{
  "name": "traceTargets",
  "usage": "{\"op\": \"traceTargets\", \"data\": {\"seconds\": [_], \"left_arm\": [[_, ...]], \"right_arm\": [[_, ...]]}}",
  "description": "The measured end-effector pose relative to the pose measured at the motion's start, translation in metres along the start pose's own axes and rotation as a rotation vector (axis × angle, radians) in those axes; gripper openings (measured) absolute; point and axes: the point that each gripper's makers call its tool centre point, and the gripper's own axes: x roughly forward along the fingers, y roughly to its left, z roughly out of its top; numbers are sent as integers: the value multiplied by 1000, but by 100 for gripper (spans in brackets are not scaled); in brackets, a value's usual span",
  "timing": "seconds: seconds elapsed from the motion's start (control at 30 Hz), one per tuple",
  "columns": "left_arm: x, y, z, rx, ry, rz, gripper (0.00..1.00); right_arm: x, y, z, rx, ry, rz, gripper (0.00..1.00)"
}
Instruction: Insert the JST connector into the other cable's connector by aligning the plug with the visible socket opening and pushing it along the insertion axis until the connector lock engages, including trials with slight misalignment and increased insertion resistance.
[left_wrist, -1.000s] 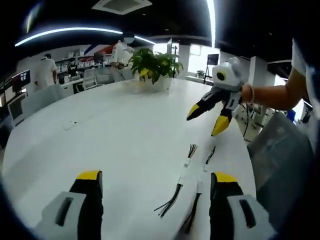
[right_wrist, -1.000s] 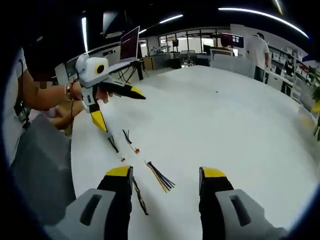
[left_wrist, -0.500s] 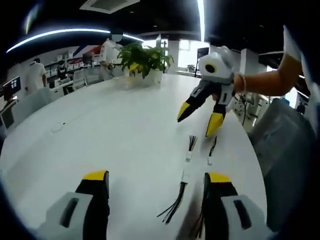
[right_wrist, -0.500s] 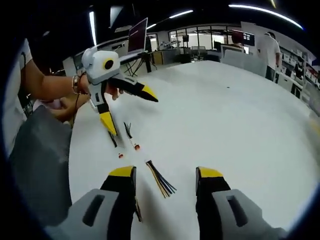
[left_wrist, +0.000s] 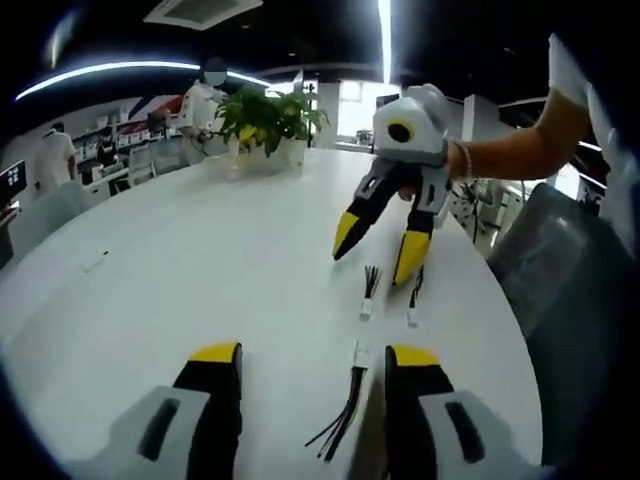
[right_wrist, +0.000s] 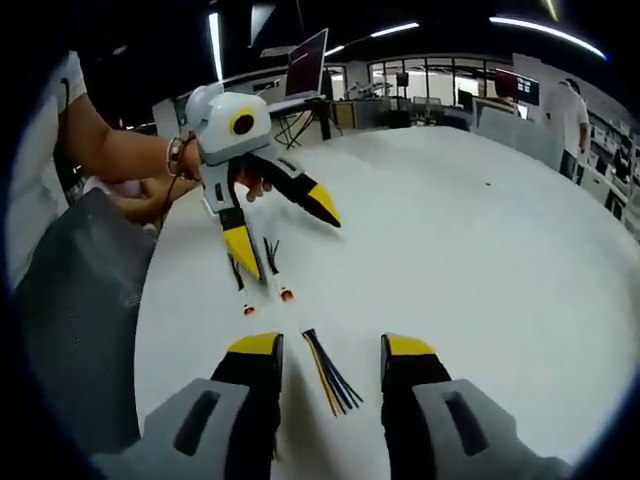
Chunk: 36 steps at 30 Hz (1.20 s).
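Left tool (left_wrist: 305, 365), right tool (right_wrist: 330, 352): jaws apart, empty. Cable (left_wrist: 345, 405) on bench (left_wrist: 200, 270), 12 o'clock of left tool. Risk: off-centre grasp skews the plug.

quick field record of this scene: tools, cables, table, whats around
left tool: open, low over the table, holds nothing
right tool: open, holds nothing
cables: two short connector cables near the other tool's tips; a fanned wire bundle between the right tool's jaws, lying on the table
table: white, rounded edge
plant: potted, at the far end of the table
laptop: open, on a stand past the table
task state: connectors not yet gripped or joined
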Motion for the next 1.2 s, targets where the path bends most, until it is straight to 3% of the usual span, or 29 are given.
{"op": "traceTargets", "data": {"seconds": [0.1, 0.47, 0.87, 1.2], "left_arm": [[2, -7, 0, 34, -9, -23, 44], [6, -16, -3, 40, -17, -63, 28], [7, -26, -5, 7, -51, -115, 22], [9, -27, -11, 17, -43, -106, 17]], "right_arm": [[5, 4, -3, -10, 14, 22, 36], [13, 16, 0, -106, -9, 102, 28], [23, 20, -7, -174, 0, 135, 17], [20, 20, -7, -182, -14, 136, 12]]}}
